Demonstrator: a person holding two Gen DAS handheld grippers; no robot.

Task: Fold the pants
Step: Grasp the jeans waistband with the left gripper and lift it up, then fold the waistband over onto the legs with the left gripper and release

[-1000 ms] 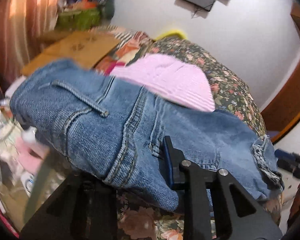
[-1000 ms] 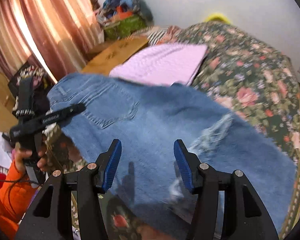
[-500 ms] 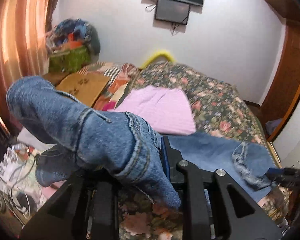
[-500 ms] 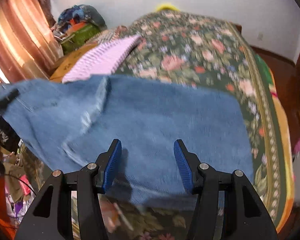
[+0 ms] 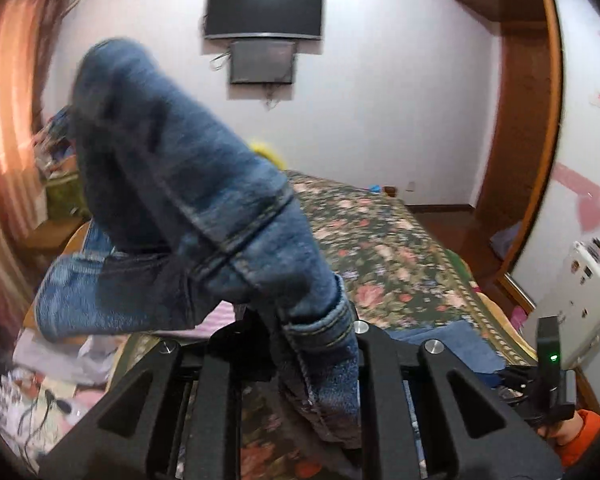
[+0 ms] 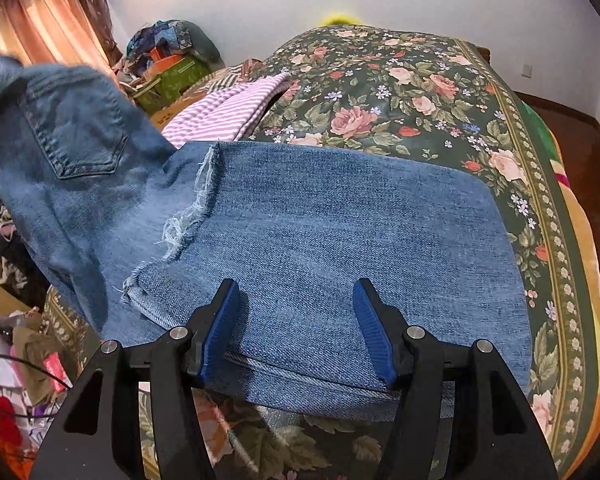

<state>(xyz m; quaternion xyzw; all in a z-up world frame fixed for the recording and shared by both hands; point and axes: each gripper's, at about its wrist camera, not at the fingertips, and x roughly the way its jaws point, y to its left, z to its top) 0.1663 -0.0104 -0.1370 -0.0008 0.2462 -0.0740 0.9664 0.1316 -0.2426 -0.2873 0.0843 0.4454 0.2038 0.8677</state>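
Now the flower-patterned bedspread point(image 6: 412, 92) carries only the leg half of the faded blue denim pants point(image 6: 340, 232), flat and frayed at the hems; a second ago the waist lay there too. That thick, seamed waist end has since been hoisted, clamped in the left tool point(image 5: 316, 360), whose jaws were just closing, ready to fold over. The right tool point(image 6: 296, 328), just widening, stands apart, empty, over the denim.

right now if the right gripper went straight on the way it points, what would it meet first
Most likely the folded jeans on the bed: the right gripper points down at the denim, jaws open with nothing between them. How far off the cloth lies is unclear.
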